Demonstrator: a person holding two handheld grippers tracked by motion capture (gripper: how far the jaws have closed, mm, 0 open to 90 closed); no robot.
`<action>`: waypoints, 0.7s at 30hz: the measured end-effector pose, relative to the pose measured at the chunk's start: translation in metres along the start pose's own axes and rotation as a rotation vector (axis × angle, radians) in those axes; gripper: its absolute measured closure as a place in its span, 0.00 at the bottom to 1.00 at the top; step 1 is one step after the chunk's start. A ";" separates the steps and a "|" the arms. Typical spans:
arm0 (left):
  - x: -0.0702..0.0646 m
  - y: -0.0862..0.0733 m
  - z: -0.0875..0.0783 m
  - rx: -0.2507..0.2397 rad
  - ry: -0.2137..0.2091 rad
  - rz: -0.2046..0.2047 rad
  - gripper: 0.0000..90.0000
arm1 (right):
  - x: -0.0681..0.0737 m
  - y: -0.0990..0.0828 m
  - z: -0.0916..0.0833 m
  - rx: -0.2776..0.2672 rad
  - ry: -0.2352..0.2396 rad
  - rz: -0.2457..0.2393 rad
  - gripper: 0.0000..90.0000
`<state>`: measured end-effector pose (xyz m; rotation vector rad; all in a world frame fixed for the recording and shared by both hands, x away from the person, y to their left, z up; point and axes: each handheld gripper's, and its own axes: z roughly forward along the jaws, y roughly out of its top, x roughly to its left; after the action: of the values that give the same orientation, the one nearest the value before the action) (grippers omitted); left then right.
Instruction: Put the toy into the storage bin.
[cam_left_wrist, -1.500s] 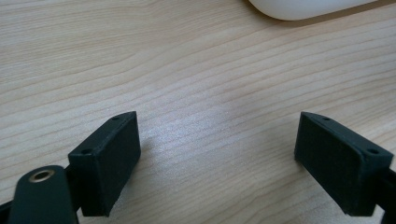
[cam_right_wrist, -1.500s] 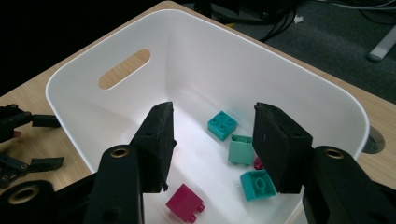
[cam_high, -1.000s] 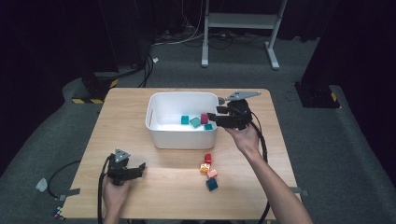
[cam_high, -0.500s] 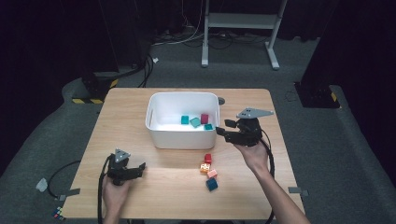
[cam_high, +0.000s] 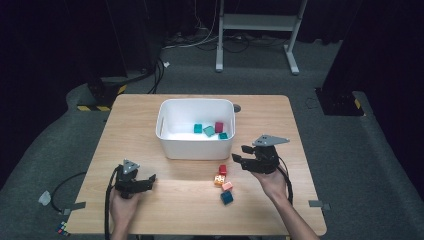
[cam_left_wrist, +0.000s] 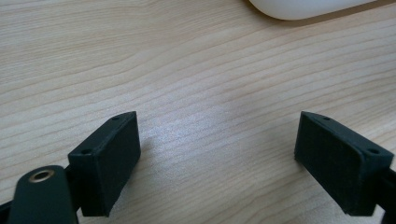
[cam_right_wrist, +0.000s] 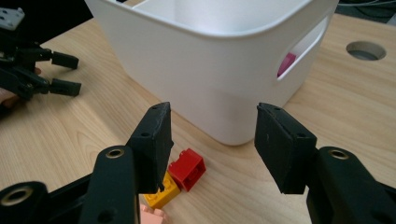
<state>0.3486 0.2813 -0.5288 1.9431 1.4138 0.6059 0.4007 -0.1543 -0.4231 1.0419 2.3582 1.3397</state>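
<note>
The table (cam_high: 150, 115) takes up the middle of the high view, with the white bin (cam_high: 196, 149) at its centre holding three teal bricks and a dark pink one. Just below and right of the bin lies a short line of loose bricks: the red brick (cam_high: 223, 169), a yellow one (cam_high: 219, 180), a pink one (cam_high: 227, 186) and a teal one (cam_high: 227, 197).

The right gripper (cam_high: 239, 156) hangs just right of the red brick, jaws spread and empty; they have just been opening. In the right gripper view the red brick (cam_right_wrist: 187, 169) is glossy, studs facing sideways (its near edge is hidden behind a jaw), and the pink one is cut off at the bottom edge.

The left gripper (cam_high: 149, 180), at lower left, is spread over bare wood.
</note>
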 end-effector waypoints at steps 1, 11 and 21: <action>0.000 0.000 0.000 0.000 0.000 0.000 0.16 | 0.000 -0.003 0.001 0.005 -0.001 0.002 0.51; 0.000 0.000 0.000 0.000 0.000 -0.001 0.16 | 0.005 -0.029 0.028 0.064 0.013 0.003 0.51; 0.000 0.000 0.000 -0.001 0.000 -0.001 0.16 | 0.012 -0.039 0.057 0.131 0.018 -0.024 0.51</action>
<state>0.3487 0.2812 -0.5288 1.9421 1.4144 0.6064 0.4036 -0.1219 -0.4850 1.0370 2.4928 1.2047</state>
